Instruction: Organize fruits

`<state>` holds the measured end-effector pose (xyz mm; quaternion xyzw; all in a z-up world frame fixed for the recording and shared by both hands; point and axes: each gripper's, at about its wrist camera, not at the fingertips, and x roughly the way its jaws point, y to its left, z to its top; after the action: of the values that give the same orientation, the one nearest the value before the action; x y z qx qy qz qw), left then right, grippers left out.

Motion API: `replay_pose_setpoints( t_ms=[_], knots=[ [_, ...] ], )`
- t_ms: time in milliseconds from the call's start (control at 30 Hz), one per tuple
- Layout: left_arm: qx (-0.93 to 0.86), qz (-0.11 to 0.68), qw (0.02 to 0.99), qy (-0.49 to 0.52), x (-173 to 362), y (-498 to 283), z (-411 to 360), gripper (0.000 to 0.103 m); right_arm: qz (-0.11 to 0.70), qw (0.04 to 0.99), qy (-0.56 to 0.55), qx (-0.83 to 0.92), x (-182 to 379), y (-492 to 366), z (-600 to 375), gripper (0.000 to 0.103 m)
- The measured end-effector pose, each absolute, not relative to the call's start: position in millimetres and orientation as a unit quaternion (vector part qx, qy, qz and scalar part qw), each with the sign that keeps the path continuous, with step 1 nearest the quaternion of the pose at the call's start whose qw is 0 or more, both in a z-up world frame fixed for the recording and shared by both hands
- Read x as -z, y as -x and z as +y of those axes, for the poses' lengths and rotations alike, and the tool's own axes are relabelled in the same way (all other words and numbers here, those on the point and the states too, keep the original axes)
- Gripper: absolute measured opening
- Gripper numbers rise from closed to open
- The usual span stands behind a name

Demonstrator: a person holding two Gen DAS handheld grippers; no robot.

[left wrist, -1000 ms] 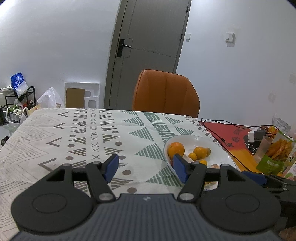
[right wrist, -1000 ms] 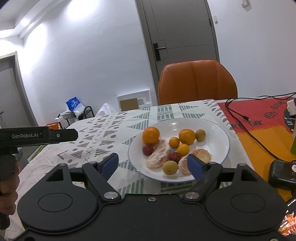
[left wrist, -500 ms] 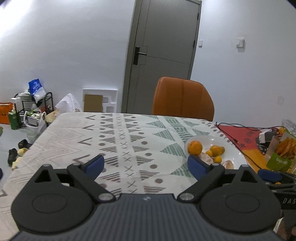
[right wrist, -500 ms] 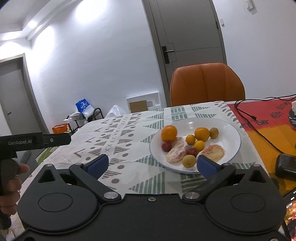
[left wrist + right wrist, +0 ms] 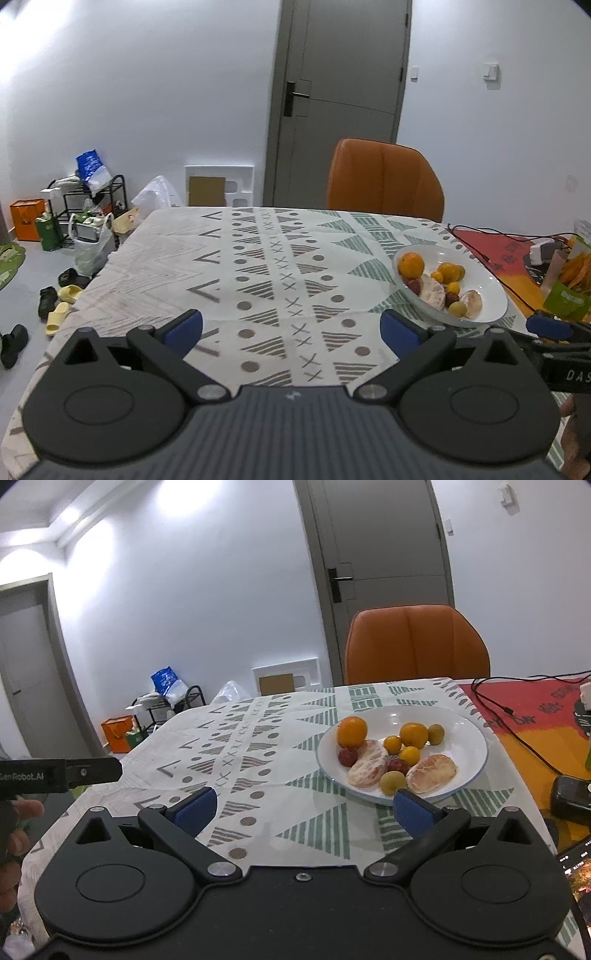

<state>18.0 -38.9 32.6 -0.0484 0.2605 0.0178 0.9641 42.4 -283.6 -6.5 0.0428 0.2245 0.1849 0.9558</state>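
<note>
The right claw (image 5: 303, 810) hides the near rim of the fruit plate (image 5: 469, 734) just ahead of it; the left claw (image 5: 291, 330) sees the plate ahead-right. Both claws spread, empty, above the worktop (image 5: 258, 266). Orange chair (image 5: 415, 646) beyond.

two low tabletop views, shared plate (image 5: 491, 295) (image 5: 469, 734)
</note>
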Motion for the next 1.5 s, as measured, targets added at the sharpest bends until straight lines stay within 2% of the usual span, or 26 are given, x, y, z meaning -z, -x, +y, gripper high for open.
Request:
replay_pose_setpoints(
  t_ms=[1500],
  knots=[
    [-0.023, 0.285, 0.958, 0.027, -19.2, -7.6, -25.6, 0.102, 0.230, 0.952, -0.042, -0.198, 10.0, -32.7, -276.6, 0.103]
  ],
)
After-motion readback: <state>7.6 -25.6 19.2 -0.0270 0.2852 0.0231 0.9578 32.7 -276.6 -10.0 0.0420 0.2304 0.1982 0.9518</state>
